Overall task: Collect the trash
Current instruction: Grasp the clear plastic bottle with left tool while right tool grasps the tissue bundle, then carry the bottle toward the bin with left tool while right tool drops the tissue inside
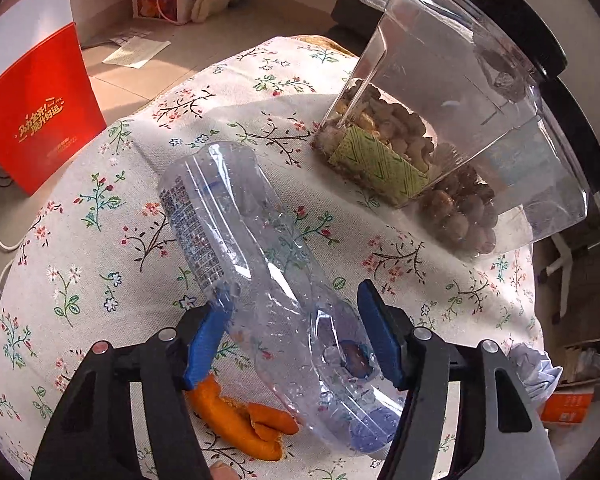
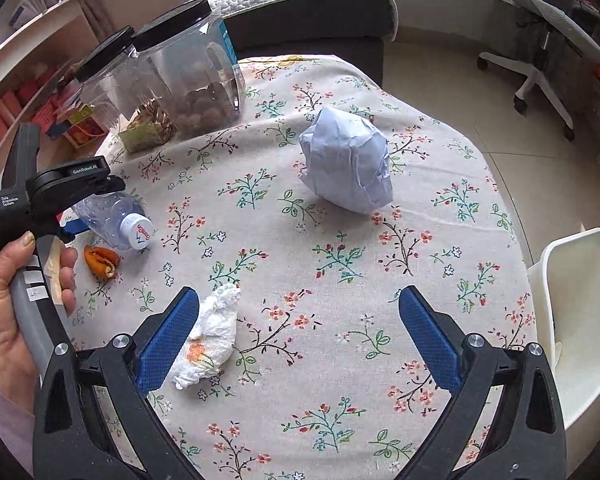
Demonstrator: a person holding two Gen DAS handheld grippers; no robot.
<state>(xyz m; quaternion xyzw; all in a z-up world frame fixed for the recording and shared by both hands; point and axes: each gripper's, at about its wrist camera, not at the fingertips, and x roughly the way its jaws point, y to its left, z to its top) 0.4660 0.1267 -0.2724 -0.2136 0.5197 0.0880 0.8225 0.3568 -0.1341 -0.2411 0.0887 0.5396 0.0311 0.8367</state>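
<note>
The left wrist view sits low and close behind the left tongs [image 1: 296, 340], facing across the bench [image 1: 100, 208] toward the clear jars [image 1: 440, 140], the crushed bottle [image 1: 268, 280] filling its near field. The right wrist view looks down from higher behind the right tongs [image 2: 300, 332], the jars [image 2: 188, 76] far left. Both share jars, bottle [image 2: 116, 216] and orange peel [image 1: 244, 416]

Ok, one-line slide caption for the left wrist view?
Left gripper open around a crushed plastic bottle on the floral tablecloth, orange peel beside it.
</note>
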